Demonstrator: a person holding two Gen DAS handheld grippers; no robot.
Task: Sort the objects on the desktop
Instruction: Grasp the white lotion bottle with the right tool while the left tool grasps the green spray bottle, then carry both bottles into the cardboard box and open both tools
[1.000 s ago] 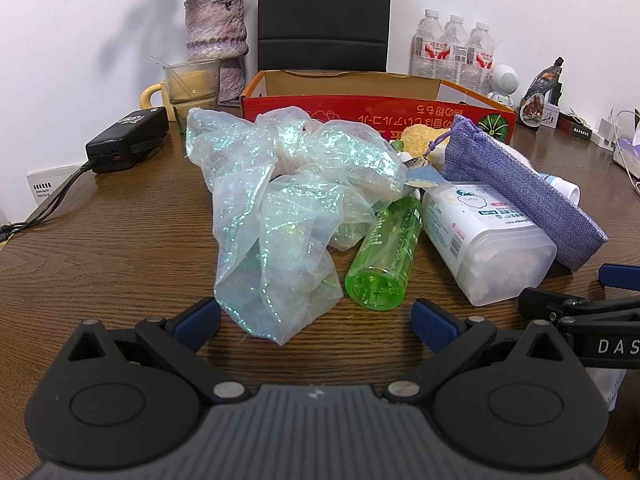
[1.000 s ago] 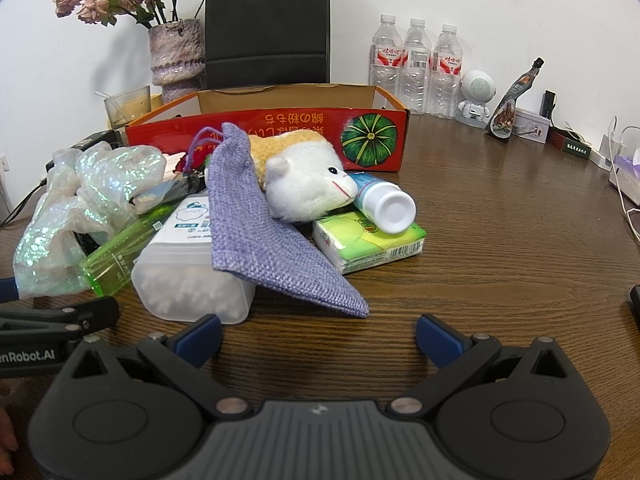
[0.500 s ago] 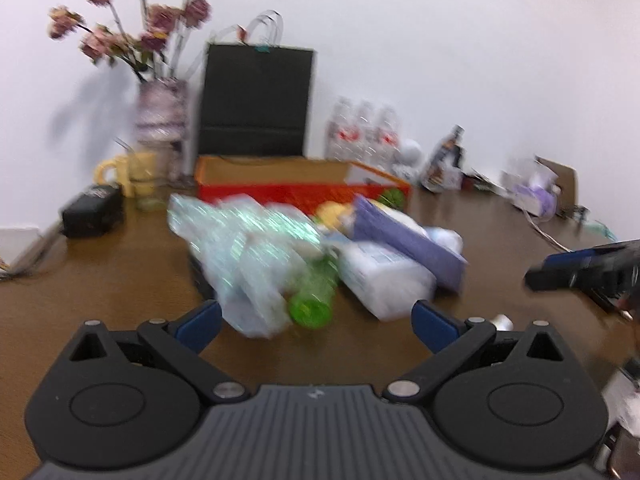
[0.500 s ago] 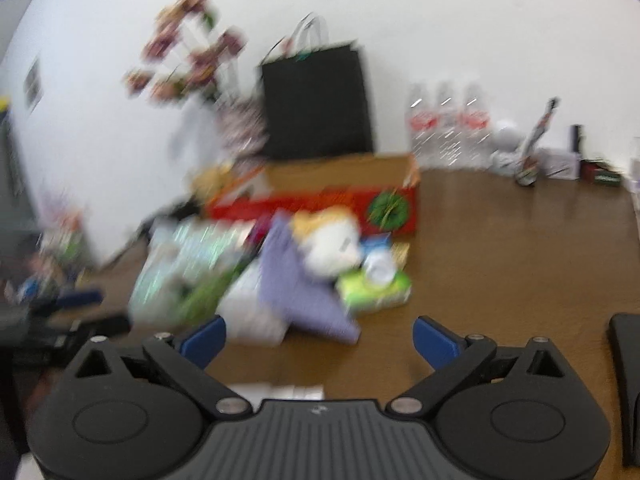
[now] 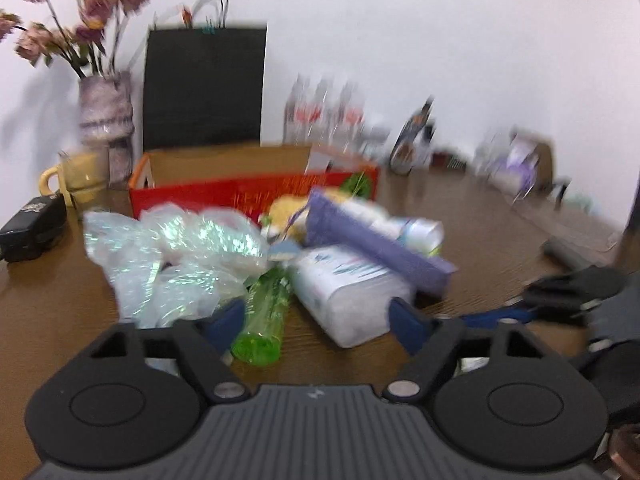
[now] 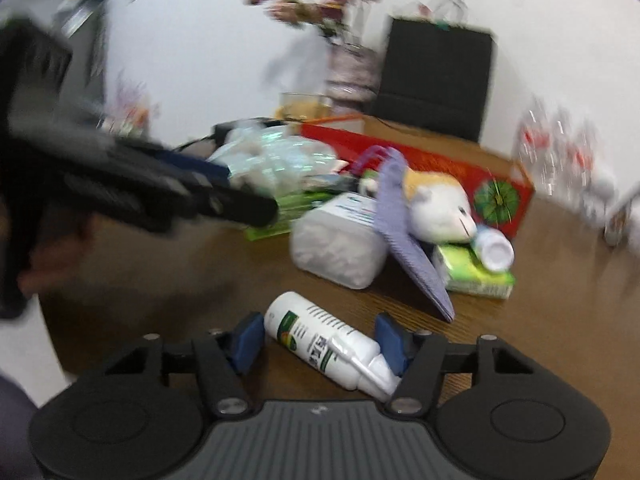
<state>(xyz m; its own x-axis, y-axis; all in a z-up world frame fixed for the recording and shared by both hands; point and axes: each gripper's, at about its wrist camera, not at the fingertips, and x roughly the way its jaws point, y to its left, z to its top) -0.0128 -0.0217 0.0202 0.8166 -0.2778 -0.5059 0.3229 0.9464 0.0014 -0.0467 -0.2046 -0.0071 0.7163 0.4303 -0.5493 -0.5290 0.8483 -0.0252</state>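
The right gripper is spread open around a white spray bottle lying on the worktop, pads beside it, contact unclear. The left gripper gapes empty before a green bottle in the pile near the red box.

Blurred: my water bottles, labels unreadable. My white spray bottle: nozzle hidden behind gripper finger. Green bottle: neck buried under the iridescent bag.
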